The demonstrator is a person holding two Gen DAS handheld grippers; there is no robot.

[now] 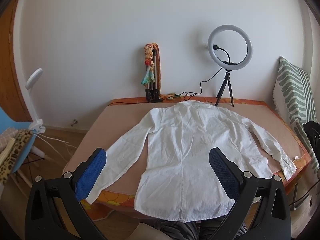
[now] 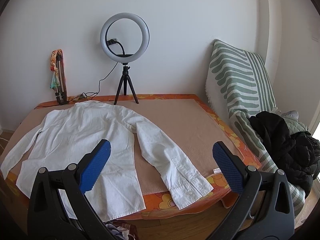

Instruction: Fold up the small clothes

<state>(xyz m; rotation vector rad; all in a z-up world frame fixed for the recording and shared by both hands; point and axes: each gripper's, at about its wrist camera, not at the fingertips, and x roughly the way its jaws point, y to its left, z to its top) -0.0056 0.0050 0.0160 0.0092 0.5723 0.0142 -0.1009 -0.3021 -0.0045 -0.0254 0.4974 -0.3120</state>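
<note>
A white long-sleeved shirt (image 1: 186, 146) lies flat, back up, on the pink mat of the table, collar at the far end, sleeves spread out, hem hanging over the near edge. It also shows in the right wrist view (image 2: 84, 134). My left gripper (image 1: 158, 156) is open and empty, held above the shirt's lower half. My right gripper (image 2: 162, 150) is open and empty, held above the right sleeve (image 2: 172, 160) near its cuff.
A ring light on a small tripod (image 1: 230, 46) and a folded tripod with a scarf (image 1: 152, 74) stand at the table's far edge, with a cable between them. A striped cushion (image 2: 240, 76) and dark clothes (image 2: 286, 144) are on the right. A blue chair (image 1: 12, 140) is at the left.
</note>
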